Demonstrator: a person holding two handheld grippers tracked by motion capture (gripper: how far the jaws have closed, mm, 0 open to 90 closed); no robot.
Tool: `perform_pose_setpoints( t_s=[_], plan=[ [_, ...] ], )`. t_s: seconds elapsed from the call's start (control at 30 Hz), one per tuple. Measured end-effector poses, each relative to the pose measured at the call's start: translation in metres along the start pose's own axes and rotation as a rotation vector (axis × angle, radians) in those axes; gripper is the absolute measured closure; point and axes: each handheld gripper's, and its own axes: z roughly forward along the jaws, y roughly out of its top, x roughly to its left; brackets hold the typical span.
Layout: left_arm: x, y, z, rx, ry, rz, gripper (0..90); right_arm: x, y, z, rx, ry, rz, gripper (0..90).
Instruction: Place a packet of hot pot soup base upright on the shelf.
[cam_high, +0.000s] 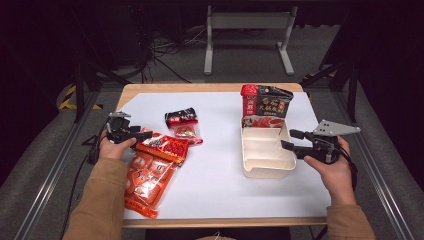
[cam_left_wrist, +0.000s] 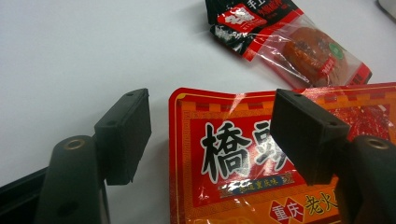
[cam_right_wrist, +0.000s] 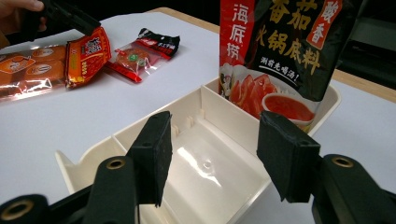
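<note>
Left tongs (cam_left_wrist: 212, 135) gaped wide, nothing held, straddling top edge of red sauce pouch (cam_left_wrist: 280, 163) flat on table (cam_left_wrist: 70, 51). Risk: pads skid off slick film. Right tongs (cam_right_wrist: 215, 154) open, empty, over cream tray (cam_right_wrist: 205, 163); black pouch (cam_right_wrist: 280, 42) beyond could topple.

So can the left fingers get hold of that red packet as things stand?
Probably yes: the left gripper stands open right over the red packet, whose top edge lies bare between the fingers.
</note>
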Motion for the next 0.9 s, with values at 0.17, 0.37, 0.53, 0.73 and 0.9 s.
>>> perform_pose_setpoints(
  t_s=[0.17, 0.37, 0.53, 0.73, 0.9],
  plan=[
    [0.001, -0.001, 0.005, 0.028, -0.025, 0.001, 31.4, 0.000, -0.001, 0.000, 0.000, 0.003, 0.003, 45.2],
    [0.001, -0.003, 0.007, 0.066, -0.050, 0.010, 37.3, 0.001, -0.001, 0.002, 0.003, 0.008, 0.004, 44.4],
    [-0.001, -0.003, 0.006, 0.068, -0.045, 0.020, 44.9, 0.001, -0.002, 0.005, 0.008, 0.015, 0.007, 44.0],
    [-0.002, -0.003, -0.003, 0.068, -0.075, -0.005, 62.7, 0.002, -0.002, 0.008, 0.011, 0.028, 0.008, 43.7],
    [-0.005, -0.004, -0.003, 0.066, -0.055, 0.033, 70.3, 0.003, -0.002, 0.011, 0.017, 0.043, 0.007, 43.7]
  ],
)
